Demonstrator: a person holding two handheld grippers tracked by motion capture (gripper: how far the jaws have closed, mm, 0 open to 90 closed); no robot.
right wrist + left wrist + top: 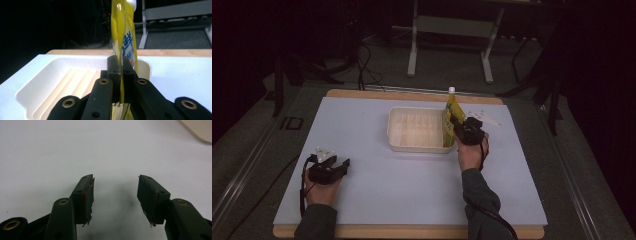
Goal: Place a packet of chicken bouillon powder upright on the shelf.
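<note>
A yellow pouch (450,117) with a white cap stands upright at the right end of a white ribbed tray (397,134). My right gripper (456,124) is shut on the yellow pouch; in the right gripper view the pouch (124,32) rises from between the pressed jaws of the gripper (120,68), above the tray (50,82). My left gripper (343,166) rests near the table's front left corner. Its jaws (115,195) stand open over bare white surface with nothing between them.
The white table top (377,190) has a wooden edge at front and back. Some white paper (484,117) lies behind my right hand. A corner of the tray (200,128) shows at the top right of the left gripper view. Dark floor, cables and a desk frame lie beyond.
</note>
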